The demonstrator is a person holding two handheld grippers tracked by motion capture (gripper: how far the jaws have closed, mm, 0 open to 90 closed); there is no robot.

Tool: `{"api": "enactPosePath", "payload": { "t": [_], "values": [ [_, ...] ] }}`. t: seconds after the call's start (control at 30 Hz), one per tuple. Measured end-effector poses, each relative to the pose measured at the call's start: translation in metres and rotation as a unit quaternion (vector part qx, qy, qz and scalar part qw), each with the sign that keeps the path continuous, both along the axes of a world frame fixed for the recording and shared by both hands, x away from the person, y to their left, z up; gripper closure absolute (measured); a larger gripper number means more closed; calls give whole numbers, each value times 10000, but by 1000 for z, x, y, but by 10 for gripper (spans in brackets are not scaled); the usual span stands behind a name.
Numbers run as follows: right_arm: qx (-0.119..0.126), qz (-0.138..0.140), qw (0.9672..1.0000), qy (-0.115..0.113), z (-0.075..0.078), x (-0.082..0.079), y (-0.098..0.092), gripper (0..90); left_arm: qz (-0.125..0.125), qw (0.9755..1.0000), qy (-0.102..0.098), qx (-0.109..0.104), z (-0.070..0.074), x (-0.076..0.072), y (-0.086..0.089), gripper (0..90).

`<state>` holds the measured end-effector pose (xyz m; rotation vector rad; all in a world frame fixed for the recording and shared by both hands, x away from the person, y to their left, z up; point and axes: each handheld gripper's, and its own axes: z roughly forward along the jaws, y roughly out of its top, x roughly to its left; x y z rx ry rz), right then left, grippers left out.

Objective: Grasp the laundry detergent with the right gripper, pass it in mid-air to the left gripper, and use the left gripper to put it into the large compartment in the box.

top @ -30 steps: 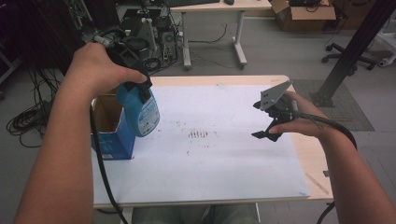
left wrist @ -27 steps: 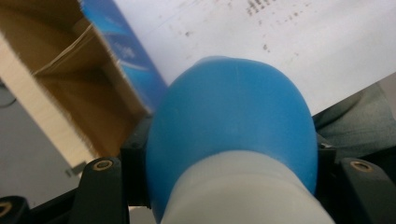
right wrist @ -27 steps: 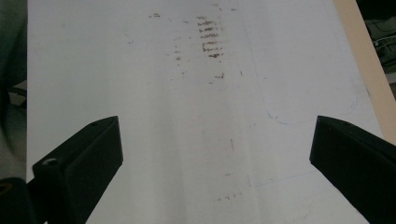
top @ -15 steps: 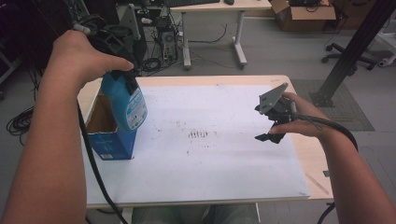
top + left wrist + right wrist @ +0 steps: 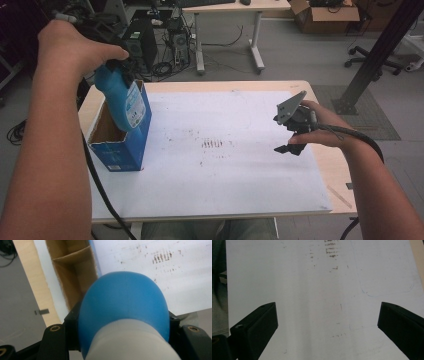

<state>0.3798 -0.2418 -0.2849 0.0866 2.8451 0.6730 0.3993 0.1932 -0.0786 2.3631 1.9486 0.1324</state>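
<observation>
High view: the left hand-held gripper (image 5: 111, 64) is clamped on the neck of the blue bottle (image 5: 124, 102), holding it tilted, base just above or inside the open cardboard box (image 5: 120, 150) at the tabletop (image 5: 240, 200) left edge. Judged status: insertion under way, release outstanding.

Left gripper view: jaws grip the bottle (image 5: 123, 312) below its pale cap; box interior (image 5: 75, 272) lies beyond.

Right gripper view: the right hand-held gripper (image 5: 327, 322) is spread wide, empty, over the white sheet (image 5: 312, 290).

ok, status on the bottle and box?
Left gripper shut on blue bottle, bottle's base over the open box. Right gripper open, hovering over the white mat. Nothing blocking the box.
</observation>
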Motion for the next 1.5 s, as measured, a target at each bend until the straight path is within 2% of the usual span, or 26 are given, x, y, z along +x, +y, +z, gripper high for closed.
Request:
{"api": "enactPosePath", "payload": {
  "t": [0.17, 0.23, 0.6, 1.0, 1.27, 1.5],
  "values": [
    [-75, 3, 10000, 47, -1, 0, 0, 27, 317, 9995, -3, -6, 6, 5, 14, 383],
    [-84, -1, 10000, -18, -1, 0, -1, 28, 438, 9990, -12, -16, 9, 6, 20, 383],
    [-146, -6, 9999, 48, -4, 2, -2, 29, 888, 9960, -56, -45, 14, 9, 53, 383],
    [-462, 170, 9982, 330, 2, 4, 4, 32, 972, 9953, 14, -52, -1, 18, 62, 382],
    [-492, 158, 9979, 379, 3, 3, 3, 32, 1072, 9942, 52, -53, -16, 24, 69, 383],
    [-488, 162, 9979, 401, 0, 3, 4, 33, 1081, 9941, 108, 64, -30, 30, 73, 382]
  ]
}}
